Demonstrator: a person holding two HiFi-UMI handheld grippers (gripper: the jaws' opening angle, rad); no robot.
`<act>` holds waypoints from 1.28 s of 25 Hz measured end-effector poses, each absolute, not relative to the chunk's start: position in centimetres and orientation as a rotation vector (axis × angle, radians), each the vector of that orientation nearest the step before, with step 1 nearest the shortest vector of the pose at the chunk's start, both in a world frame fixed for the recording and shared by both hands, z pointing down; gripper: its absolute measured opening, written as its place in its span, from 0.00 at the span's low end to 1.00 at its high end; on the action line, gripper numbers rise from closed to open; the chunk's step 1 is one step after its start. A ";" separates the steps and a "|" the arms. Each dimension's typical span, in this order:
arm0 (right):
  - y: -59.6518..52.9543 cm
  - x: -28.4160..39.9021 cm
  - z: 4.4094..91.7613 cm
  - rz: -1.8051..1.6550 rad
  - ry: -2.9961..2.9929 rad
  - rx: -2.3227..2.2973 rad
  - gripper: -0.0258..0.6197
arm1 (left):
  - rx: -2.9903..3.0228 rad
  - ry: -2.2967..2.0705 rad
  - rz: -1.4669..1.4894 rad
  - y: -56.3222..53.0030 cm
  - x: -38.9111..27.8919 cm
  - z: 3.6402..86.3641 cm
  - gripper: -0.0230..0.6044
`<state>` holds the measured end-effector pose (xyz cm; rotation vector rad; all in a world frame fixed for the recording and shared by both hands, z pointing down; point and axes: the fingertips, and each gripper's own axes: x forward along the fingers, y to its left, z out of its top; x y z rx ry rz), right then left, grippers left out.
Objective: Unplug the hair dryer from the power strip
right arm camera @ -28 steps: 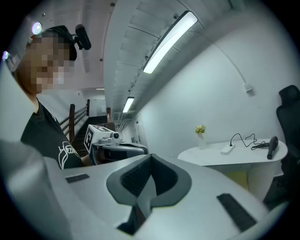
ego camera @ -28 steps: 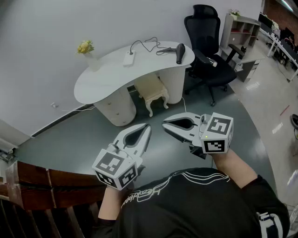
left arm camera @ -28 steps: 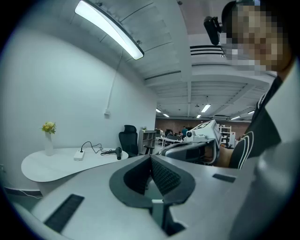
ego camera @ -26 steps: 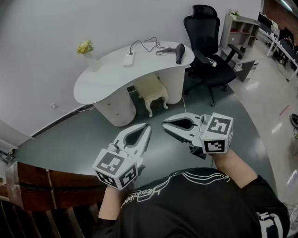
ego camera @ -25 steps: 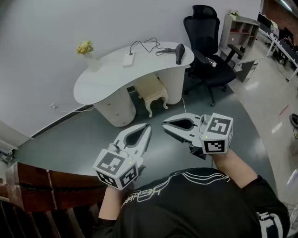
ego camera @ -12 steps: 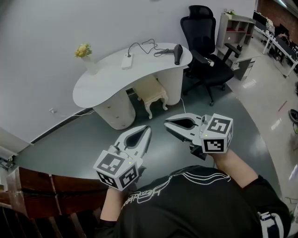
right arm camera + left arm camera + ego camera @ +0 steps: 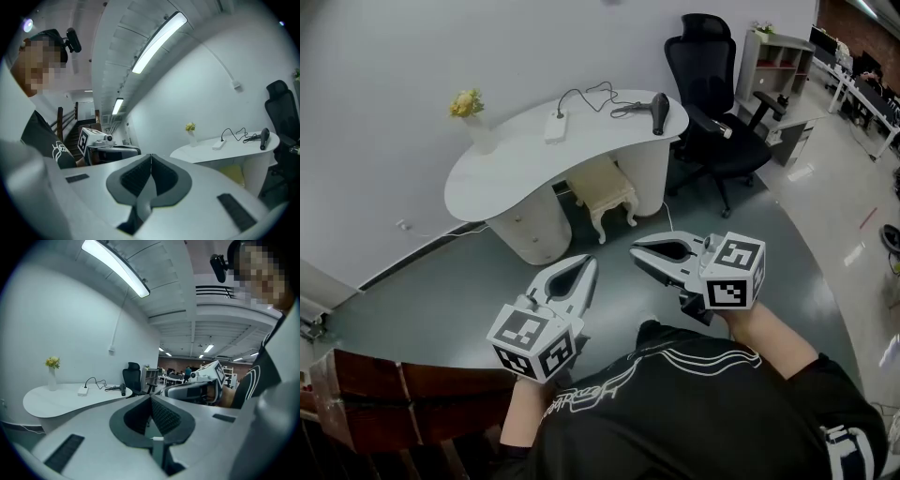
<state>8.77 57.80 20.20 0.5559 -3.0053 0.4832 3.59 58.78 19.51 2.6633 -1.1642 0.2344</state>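
A black hair dryer (image 7: pixel 658 112) lies at the right end of a white curved desk (image 7: pixel 516 164). Its black cord loops left to a white power strip (image 7: pixel 557 126) on the desktop. The hair dryer (image 7: pixel 122 389) and power strip (image 7: pixel 84 391) show small in the left gripper view; the hair dryer (image 7: pixel 264 138) and power strip (image 7: pixel 218 146) also appear in the right gripper view. My left gripper (image 7: pixel 592 260) and right gripper (image 7: pixel 634 251) are held close to my chest, far from the desk, both shut and empty.
A vase of yellow flowers (image 7: pixel 473 112) stands at the desk's left end. A cream stool (image 7: pixel 607 193) sits under the desk. A black office chair (image 7: pixel 712 89) stands at the right. A wooden railing (image 7: pixel 403 389) runs at lower left.
The view has drifted slightly, so the desk sits a little left in the frame. Both grippers have sunk slightly and stay shut.
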 end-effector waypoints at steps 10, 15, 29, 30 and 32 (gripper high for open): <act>46.7 8.5 23.1 0.540 -3.072 0.560 0.03 | 2.646 -1.202 0.325 48.4 2.8 22.8 0.04; 37.1 8.6 24.3 0.394 -3.095 0.557 0.03 | 2.616 -1.153 0.255 38.2 3.2 24.3 0.04; 13.6 5.9 26.1 0.459 -3.074 0.411 0.03 | 2.536 -1.114 0.137 14.9 1.7 25.5 0.04; 12.8 5.6 26.3 0.466 -3.069 0.407 0.03 | 2.522 -1.111 0.121 14.1 1.4 25.7 0.04; 11.3 5.0 26.8 0.482 -3.053 0.408 0.03 | 2.500 -1.125 0.107 12.7 0.5 26.2 0.04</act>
